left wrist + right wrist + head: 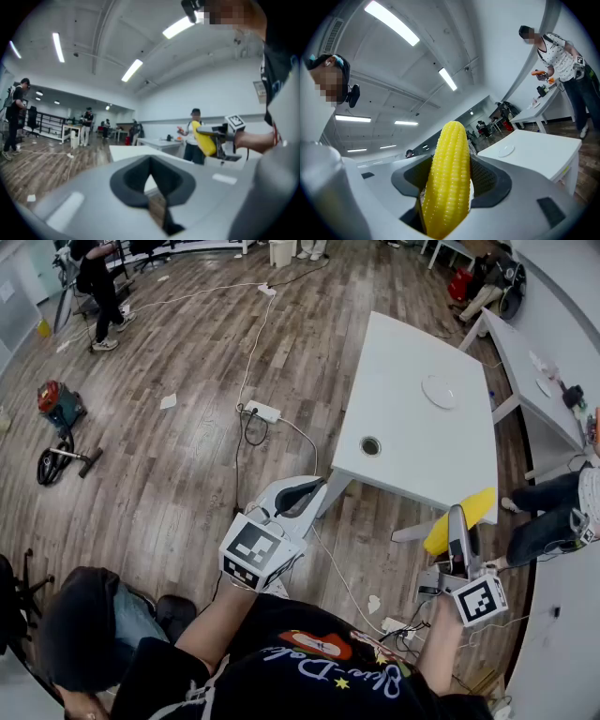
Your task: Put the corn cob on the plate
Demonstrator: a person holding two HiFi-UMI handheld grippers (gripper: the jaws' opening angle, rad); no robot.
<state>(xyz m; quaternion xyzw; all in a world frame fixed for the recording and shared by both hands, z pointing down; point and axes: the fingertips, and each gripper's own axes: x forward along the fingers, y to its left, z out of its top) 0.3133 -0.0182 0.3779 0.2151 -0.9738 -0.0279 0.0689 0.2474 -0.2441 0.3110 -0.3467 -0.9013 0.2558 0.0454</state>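
A yellow corn cob (pixel 449 187) stands upright between the dark pads of my right gripper (pixel 450 173), which is shut on it. In the head view the right gripper (pixel 457 514) carries the corn cob (pixel 464 518) just off the near right corner of the white table (pixel 403 446). A small white plate (pixel 439 391) lies at the table's far side, and the plate (pixel 505 150) also shows ahead in the right gripper view. My left gripper (pixel 302 488) is held near the table's front left leg. Its jaws (pixel 151 161) are shut with nothing between them.
The table has a round cable hole (pixel 370 445). A power strip (pixel 263 412) and cables lie on the wooden floor to the left. A red vacuum cleaner (pixel 58 404) stands far left. A second table (pixel 534 381) and a seated person's legs (pixel 548 517) are at the right.
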